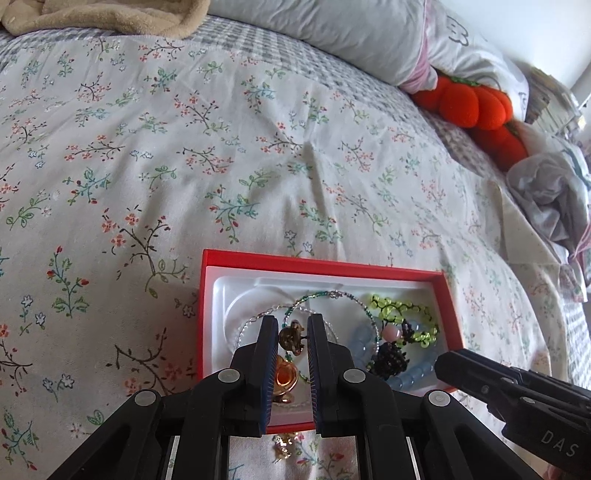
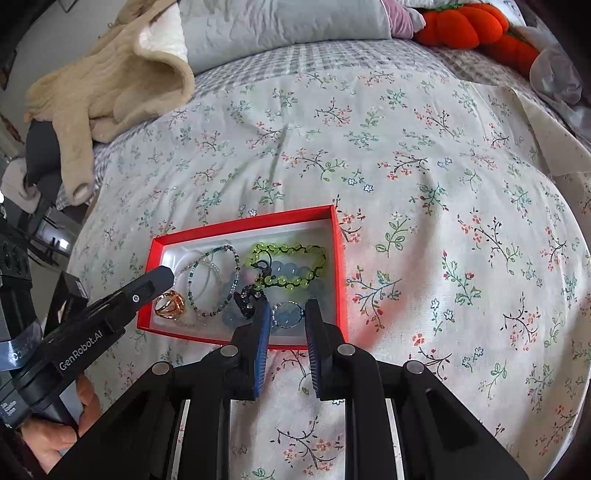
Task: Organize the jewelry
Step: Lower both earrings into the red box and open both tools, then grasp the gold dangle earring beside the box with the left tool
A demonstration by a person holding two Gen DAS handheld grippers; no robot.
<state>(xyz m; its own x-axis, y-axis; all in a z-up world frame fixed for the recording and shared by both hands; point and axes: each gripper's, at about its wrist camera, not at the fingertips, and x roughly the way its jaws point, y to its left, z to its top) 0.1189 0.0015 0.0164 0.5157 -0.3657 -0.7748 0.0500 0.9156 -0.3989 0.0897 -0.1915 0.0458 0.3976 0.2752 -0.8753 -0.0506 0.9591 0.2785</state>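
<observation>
A red box (image 1: 448,306) with a white liner lies on the floral bedspread; it also shows in the right wrist view (image 2: 338,258). It holds a green bead bracelet (image 1: 406,314), blue bead bracelets (image 2: 288,273), thin beaded bangles (image 2: 212,280), a dark charm (image 1: 391,356) and a gold ring (image 2: 170,303). My left gripper (image 1: 292,332) hovers over the box's left part, open, with gold pieces (image 1: 290,336) seen between its fingers, lying in the box. My right gripper (image 2: 284,314) is open and empty over the box's near right edge. A gold piece (image 1: 284,445) lies on the bed in front of the box.
A beige blanket (image 2: 110,85) lies at the far left, grey pillows (image 1: 332,33) at the back, an orange plush (image 1: 476,103) at the far right, crumpled cloth (image 1: 550,192) beside it. The bedspread (image 2: 406,166) stretches behind and right of the box.
</observation>
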